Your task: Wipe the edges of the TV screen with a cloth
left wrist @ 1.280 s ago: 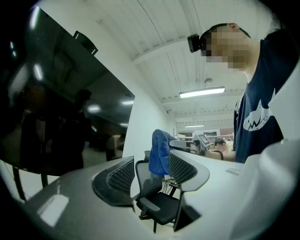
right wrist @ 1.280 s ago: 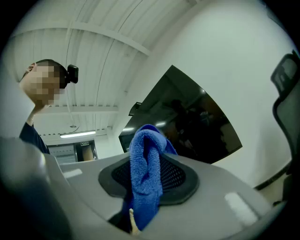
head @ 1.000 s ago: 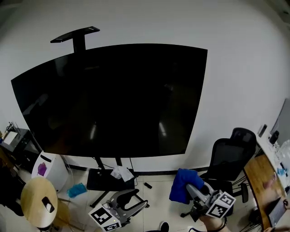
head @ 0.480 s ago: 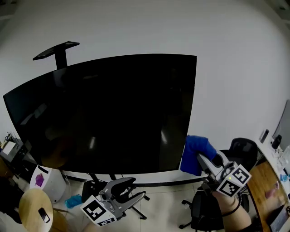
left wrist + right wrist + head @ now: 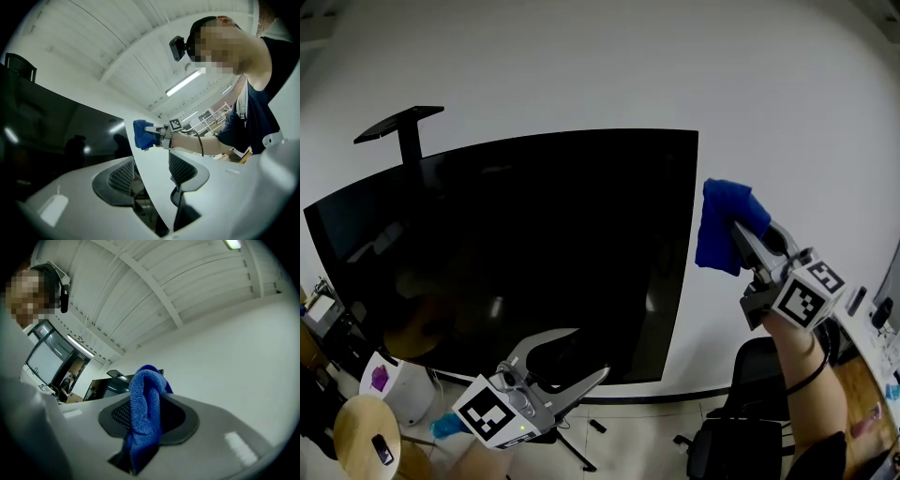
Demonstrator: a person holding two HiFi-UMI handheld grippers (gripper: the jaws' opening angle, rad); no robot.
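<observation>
The right claw (image 5: 739, 236) was clamped on a folded blue cloth (image 5: 720, 223). In the right gripper view the fabric filled the gap between the two pads and bulged out past the tips. The cloth hung just beyond the claw's tips and to their left, in front of the white wall (image 5: 806, 112). It was near the upper right corner of the TV screen (image 5: 516, 253) but apart from it. No view showed the cloth touching the frame.

The left claw (image 5: 586, 352) was held low, in front of the screen's bottom edge. Its jaws stood apart with nothing between them. Only the far-off line of the screen's right edge showed through the gap in its own view.

By my reading, the step in hand was the approach, and no wiping of the edge had yet begun.

The next move would call for carrying the cloth to the claw's left until the bulging fold met the right edge near the top. It would then be pressed lightly and drawn along the border. The fabric, not the hard tips, should bear on the frame, and the grip should hold firm so the fold does not slip out.
</observation>
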